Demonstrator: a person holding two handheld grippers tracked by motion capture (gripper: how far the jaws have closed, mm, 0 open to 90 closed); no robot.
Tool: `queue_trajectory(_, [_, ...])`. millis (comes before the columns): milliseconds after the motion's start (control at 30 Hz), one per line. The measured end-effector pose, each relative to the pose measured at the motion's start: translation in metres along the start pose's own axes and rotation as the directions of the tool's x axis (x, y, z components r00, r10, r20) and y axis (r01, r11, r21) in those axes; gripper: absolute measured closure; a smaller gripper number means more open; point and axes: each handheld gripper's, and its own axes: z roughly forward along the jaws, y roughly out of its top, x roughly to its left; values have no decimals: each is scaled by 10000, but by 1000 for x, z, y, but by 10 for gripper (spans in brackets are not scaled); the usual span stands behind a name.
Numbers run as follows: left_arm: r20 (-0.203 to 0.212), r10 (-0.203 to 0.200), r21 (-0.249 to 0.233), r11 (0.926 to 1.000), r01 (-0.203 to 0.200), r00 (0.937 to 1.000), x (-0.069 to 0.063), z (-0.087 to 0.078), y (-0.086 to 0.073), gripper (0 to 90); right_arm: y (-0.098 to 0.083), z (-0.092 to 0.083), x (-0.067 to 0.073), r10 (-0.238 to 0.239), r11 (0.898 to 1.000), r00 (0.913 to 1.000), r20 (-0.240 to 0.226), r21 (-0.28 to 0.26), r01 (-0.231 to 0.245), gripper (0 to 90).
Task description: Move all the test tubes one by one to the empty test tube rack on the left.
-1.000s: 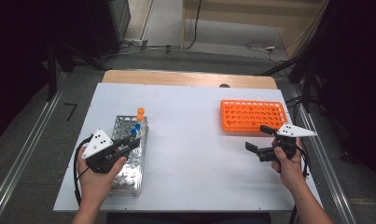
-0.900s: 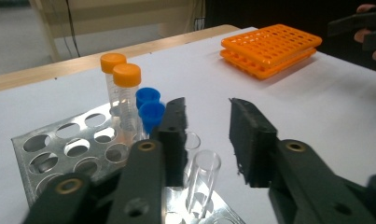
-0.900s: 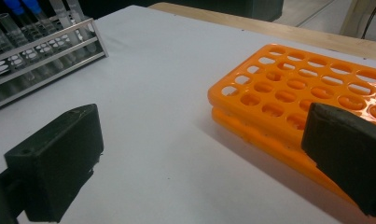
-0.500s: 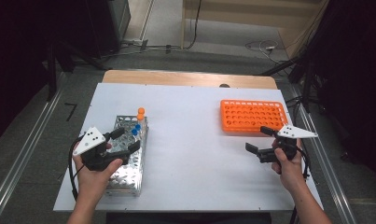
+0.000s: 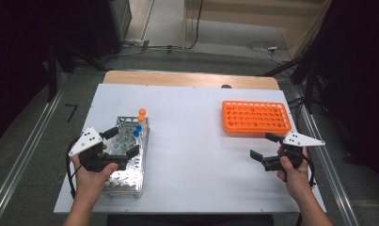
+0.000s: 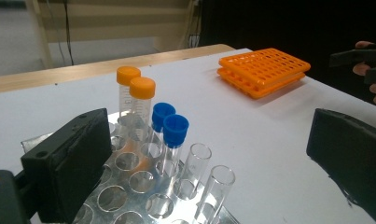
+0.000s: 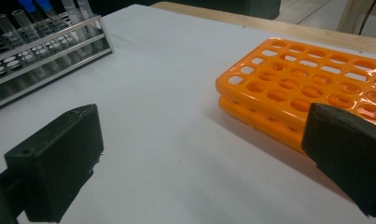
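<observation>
Since the earlier frame: left gripper point(image 5: 121, 142) fingers have just been opening, now released over the metal rack point(image 5: 127, 160) at lower left of the white worktop point(image 5: 192, 141); nothing between them. Right gripper point(image 5: 266, 147), fingers released, lower right, near orange rack point(image 5: 256, 117).
Left gripper view: capped tubes point(image 6: 169, 135) centre, in rack.
Right gripper view: orange rack right point(image 7: 307, 79).

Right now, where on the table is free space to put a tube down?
The wide white strip between the metal rack and the orange rack is bare, and so is the near edge in front. It is crowded around the capped tubes beside the open left claw.
</observation>
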Motion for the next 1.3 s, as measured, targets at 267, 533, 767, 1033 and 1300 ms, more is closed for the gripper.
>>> queue_trajectory(267, [47, -137, -37, 9999, 137, 9999, 5, -2, -3, 1, -14, -16, 3, 40, 9998, 10000, 60, 196, -41, 0])
queue_trajectory(533, [110, -204, -167, 9996, 206, 9997, 8, -5, -6, 0, -28, -35, 0, 139, 9998, 9997, 214, 145, -142, 0])
queue_trajectory(767, [257, -296, -193, 9994, 301, 9992, 10, -9, -12, 0, -29, -41, -11, 398, 9992, 9975, 585, -102, -392, 0])
queue_trajectory(1033, [212, -195, -472, 9987, 205, 9996, 8, -26, -24, 0, -32, -35, -13, 379, 9993, 9975, 603, 9, -380, 0])
queue_trajectory(1300, [18, -309, -576, 9979, 310, 9995, 16, -29, -28, 0, -32, -32, -12, 341, 9994, 9976, 605, 67, -346, 0])
